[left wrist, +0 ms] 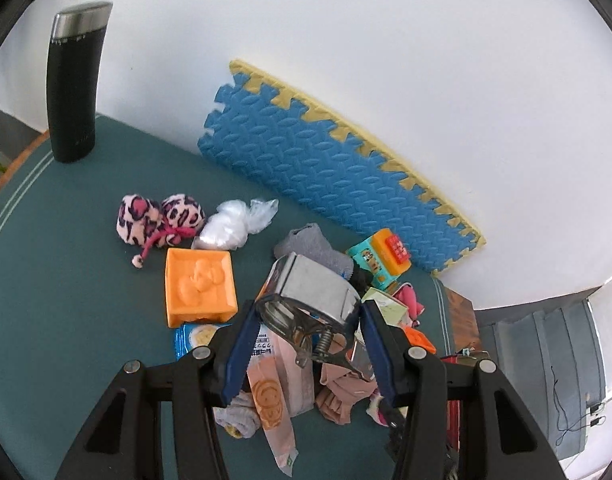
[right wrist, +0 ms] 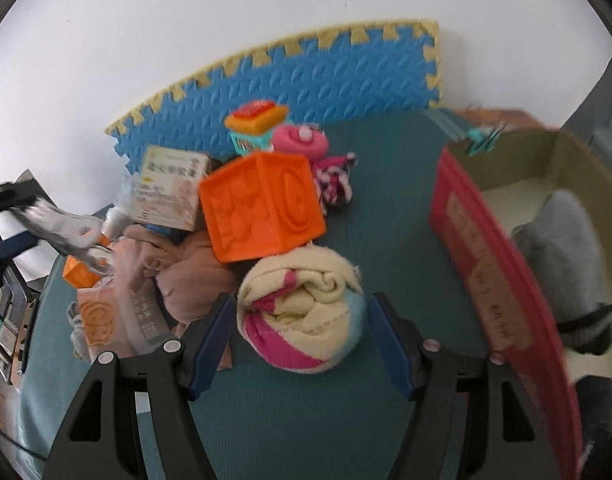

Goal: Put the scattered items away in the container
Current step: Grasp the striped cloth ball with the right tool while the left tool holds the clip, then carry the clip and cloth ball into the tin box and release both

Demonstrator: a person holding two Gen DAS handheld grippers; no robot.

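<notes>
Your left gripper point(left wrist: 306, 320) is clamped on a large metal clip point(left wrist: 312, 300), its blue pads pressing the clip from both sides above the clutter on the green table point(left wrist: 66, 300). At the far left of that view a black tumbler point(left wrist: 76, 84) stands upright near the table's edge. Moving right, a pink leopard-print plush point(left wrist: 160, 218) lies just beside a crumpled clear plastic bag point(left wrist: 236, 224), and a small orange block point(left wrist: 200, 286) sits in front of them. Right of the clip are a grey sock point(left wrist: 314, 250) and a teal-and-orange toy register point(left wrist: 380, 258), with a blue foam mat point(left wrist: 330, 168) leaning on the wall behind.

Your right gripper point(right wrist: 300, 340) stands spread wide, its fingers on either side of a rolled cream, pink and pale-blue sock point(right wrist: 302, 312) without squeezing it. The sock lies on the table, touching the large orange embossed cube point(right wrist: 262, 216) behind it. Left of the cube are a white carton point(right wrist: 168, 192) and tan cloth point(right wrist: 186, 268); behind it sits a pink roll point(right wrist: 302, 140). At the right, the cardboard container point(right wrist: 502, 264) with a red side already holds a grey item point(right wrist: 562, 248).
</notes>
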